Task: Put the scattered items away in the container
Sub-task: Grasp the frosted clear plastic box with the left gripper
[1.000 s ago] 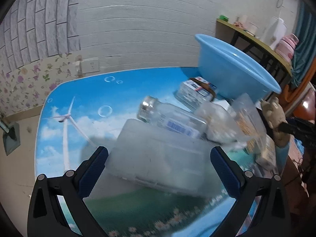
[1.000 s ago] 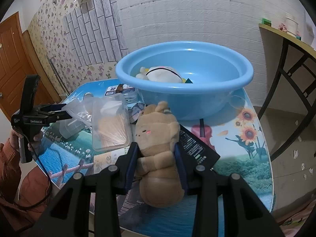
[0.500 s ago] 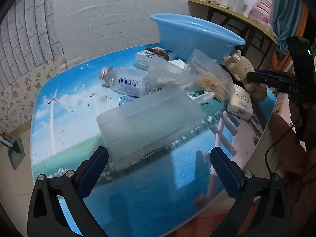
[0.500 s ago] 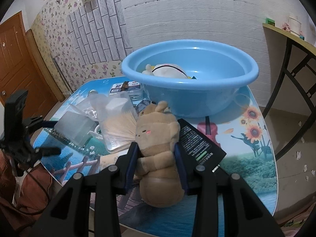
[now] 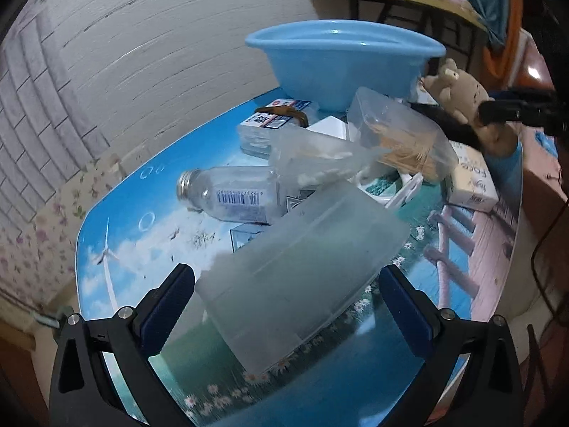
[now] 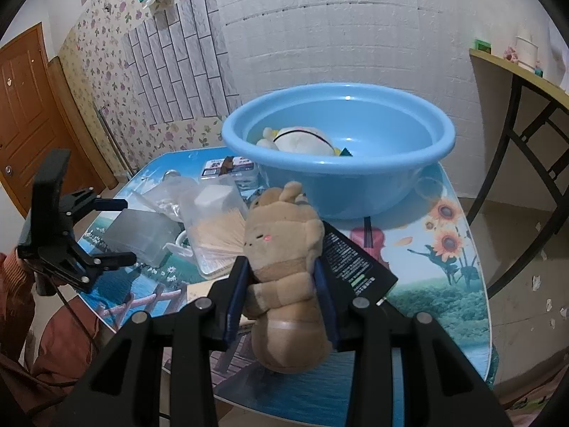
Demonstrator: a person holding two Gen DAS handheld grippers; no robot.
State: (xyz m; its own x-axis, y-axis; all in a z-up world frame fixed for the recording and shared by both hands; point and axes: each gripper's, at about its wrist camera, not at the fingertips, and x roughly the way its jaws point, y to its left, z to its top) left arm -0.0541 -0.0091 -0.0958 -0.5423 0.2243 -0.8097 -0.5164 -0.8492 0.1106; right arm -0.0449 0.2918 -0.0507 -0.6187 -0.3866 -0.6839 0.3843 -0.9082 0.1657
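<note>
My right gripper [image 6: 281,270] is shut on a tan plush toy [image 6: 284,249] and holds it above the table, in front of the blue basin [image 6: 409,181]. The basin holds a white plush [image 6: 302,137] and a small yellow item. My left gripper [image 5: 284,284] is open, its fingers either side of a frosted plastic box [image 5: 302,256] that lies on the table; I cannot tell if they touch it. The left gripper also shows in the right wrist view [image 6: 106,231]. The plush shows in the left wrist view [image 5: 458,89].
On the table lie a glass bottle [image 5: 234,195], a clear bag [image 5: 320,156], a clear box of wooden sticks [image 5: 402,135], a labelled pack [image 5: 274,121], a white carton [image 5: 473,185] and a black packet [image 6: 352,259]. A shelf on metal legs [image 6: 515,106] stands at the right.
My left gripper has swung round and closed in on the frosted box, which now lies between its open fingers. My right gripper has lifted the plush slightly toward the basin.
</note>
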